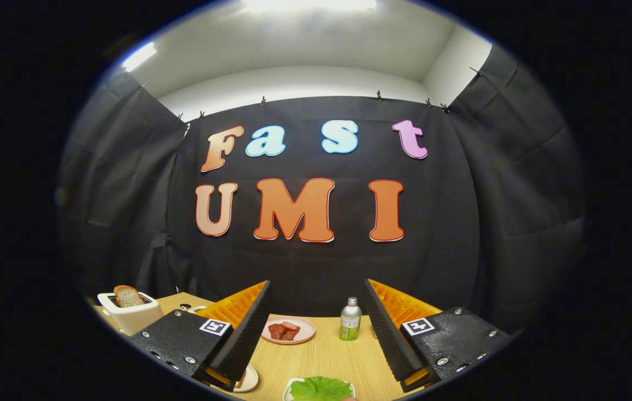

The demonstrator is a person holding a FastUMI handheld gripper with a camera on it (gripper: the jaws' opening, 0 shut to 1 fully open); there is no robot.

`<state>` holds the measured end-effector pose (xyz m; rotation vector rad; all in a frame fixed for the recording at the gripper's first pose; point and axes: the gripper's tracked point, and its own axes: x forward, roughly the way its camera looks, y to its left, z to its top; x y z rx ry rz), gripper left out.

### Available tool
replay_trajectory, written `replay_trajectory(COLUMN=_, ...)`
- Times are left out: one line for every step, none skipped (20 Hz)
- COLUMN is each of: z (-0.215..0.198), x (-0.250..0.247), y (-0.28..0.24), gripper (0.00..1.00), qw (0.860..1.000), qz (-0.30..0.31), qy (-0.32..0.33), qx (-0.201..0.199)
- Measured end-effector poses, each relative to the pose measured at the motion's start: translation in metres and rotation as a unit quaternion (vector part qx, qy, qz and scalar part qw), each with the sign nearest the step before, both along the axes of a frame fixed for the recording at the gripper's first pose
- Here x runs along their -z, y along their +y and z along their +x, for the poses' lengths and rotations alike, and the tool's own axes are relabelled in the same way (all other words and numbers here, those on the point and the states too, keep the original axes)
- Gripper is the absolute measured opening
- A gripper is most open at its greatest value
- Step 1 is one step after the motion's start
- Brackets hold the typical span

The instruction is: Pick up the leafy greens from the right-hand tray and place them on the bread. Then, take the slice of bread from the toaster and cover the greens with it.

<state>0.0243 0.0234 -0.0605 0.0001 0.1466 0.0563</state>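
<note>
The gripper [316, 328] was held with its fingers spread wide apart, nothing gripped between them. The leafy greens [320, 388] were seen on a white tray [289, 389], low between the two fingers. Beyond the fingers, a pink plate [307, 334] of meat and a small bottle [350, 319] stood on the wooden table [327, 356]. Off past the left finger, a slice of bread [127, 296] stood upright in the white toaster [132, 317].

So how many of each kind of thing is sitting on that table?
Toaster, bread slice standing in it: 1
Plates and trays: 3, the pink plate of meat, the tray of leafy greens, and a plate behind one finger
Bottle: 1
Total: 5
The gripper hangs open above them, holding nothing.
</note>
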Motion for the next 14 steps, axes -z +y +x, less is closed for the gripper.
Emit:
replay_trajectory(z=0.001, x=0.007, y=0.0, gripper=0.96, qw=1.0, qz=0.004, qy=0.007, qx=0.0)
replay_trajectory(z=0.001, x=0.014, y=0.001, gripper=0.96, qw=1.0, qz=0.01, qy=0.019, qx=-0.005)
replay_trajectory(z=0.001, x=0.024, y=0.004, gripper=0.96, qw=0.999, qz=0.02, qy=0.036, qx=-0.013)
replay_trajectory(z=0.0, x=0.041, y=0.005, gripper=0.96, qw=0.997, qz=0.029, qy=0.064, qx=-0.018)
replay_trajectory(z=0.001, x=0.054, y=0.004, gripper=0.96, qw=0.995, qz=0.038, qy=0.09, qx=-0.022)
replay_trajectory(z=0.001, x=0.064, y=0.003, gripper=0.96, qw=0.993, qz=0.047, qy=0.111, qx=-0.021)
replay_trajectory(z=0.001, x=0.073, y=-0.001, gripper=0.97, qw=0.99, qz=0.052, qy=0.129, qx=-0.017)
replay_trajectory(z=0.002, x=0.082, y=-0.005, gripper=0.97, qw=0.987, qz=0.055, qy=0.147, qx=-0.011)
replay_trajectory(z=0.002, x=0.089, y=-0.007, gripper=0.96, qw=0.985, qz=0.055, qy=0.165, qx=-0.008)
replay_trajectory(z=0.001, x=0.099, y=-0.007, gripper=0.96, qw=0.982, qz=0.055, qy=0.183, qx=-0.007)
replay_trajectory(z=0.002, x=0.106, y=-0.006, gripper=0.96, qw=0.978, qz=0.053, qy=0.2, qx=-0.009)
replay_trajectory(z=-0.001, x=0.116, y=-0.005, gripper=0.96, qw=0.974, qz=0.052, qy=0.218, qx=-0.01)
replay_trajectory(z=-0.001, x=0.125, y=-0.005, gripper=0.96, qw=0.97, qz=0.05, qy=0.238, qx=-0.01)
replay_trajectory(z=-0.002, x=0.134, y=-0.003, gripper=0.96, qw=0.965, qz=0.048, qy=0.256, qx=-0.011)
